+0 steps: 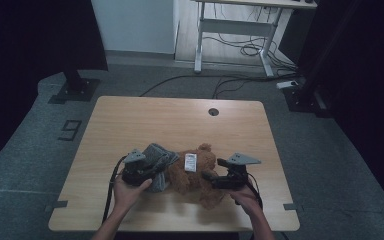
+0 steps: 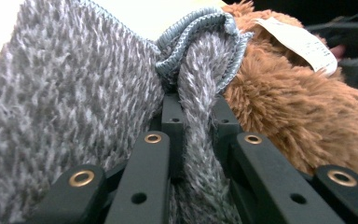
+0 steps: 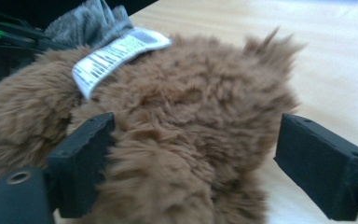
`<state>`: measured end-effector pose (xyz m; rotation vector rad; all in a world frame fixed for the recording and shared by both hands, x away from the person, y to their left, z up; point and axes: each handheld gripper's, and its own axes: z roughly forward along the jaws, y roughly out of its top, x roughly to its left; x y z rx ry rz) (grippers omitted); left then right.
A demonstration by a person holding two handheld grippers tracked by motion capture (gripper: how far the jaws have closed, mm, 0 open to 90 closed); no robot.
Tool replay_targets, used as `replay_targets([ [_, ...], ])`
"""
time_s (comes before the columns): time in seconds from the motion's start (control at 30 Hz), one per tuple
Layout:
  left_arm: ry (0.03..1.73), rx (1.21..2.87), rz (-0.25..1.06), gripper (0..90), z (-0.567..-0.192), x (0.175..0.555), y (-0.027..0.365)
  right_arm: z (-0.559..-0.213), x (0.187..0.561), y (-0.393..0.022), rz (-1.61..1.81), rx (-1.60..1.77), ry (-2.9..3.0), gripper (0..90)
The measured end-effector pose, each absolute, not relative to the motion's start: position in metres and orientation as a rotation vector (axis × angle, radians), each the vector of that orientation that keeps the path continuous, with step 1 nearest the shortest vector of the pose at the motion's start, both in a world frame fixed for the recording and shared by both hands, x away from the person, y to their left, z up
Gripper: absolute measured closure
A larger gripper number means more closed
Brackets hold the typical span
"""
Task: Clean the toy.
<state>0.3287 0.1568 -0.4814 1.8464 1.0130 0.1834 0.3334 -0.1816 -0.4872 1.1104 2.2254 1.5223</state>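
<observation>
While your left hand-held gripper (image 2: 193, 140) is clamped on a fold of the grey knitted fleece cloth (image 2: 70, 102), the brown plush teddy bear (image 1: 195, 175) lies mid-surface beside it on the pale wooden surface (image 1: 180, 120); your right hand-held gripper (image 3: 193, 158) stands wide, jaws straddling the fur without pressing. Pull the cloth now and it could drag the unheld bear; its face and limbs are hidden, and its white label (image 3: 116, 53) is unreadable.

Light wooden tabletop (image 1: 130, 120), brown plush toy (image 1: 197, 175) and grey knitted cloth (image 1: 159, 156) lying together near its front edge
</observation>
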Motion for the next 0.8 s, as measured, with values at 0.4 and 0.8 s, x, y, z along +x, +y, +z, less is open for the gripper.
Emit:
replay_targets([
  [0.4, 1.011, 1.833, 0.169, 79.9, -0.486, 0.316, 0.165, -0.526, 0.328, -0.139, 1.351, 1.117, 2.383, 23.4],
  [0.8, 1.005, 1.799, 0.173, 79.7, -0.491, 0.318, 0.149, -0.509, 0.335, -0.143, 1.302, 0.978, 2.140, 52.9],
])
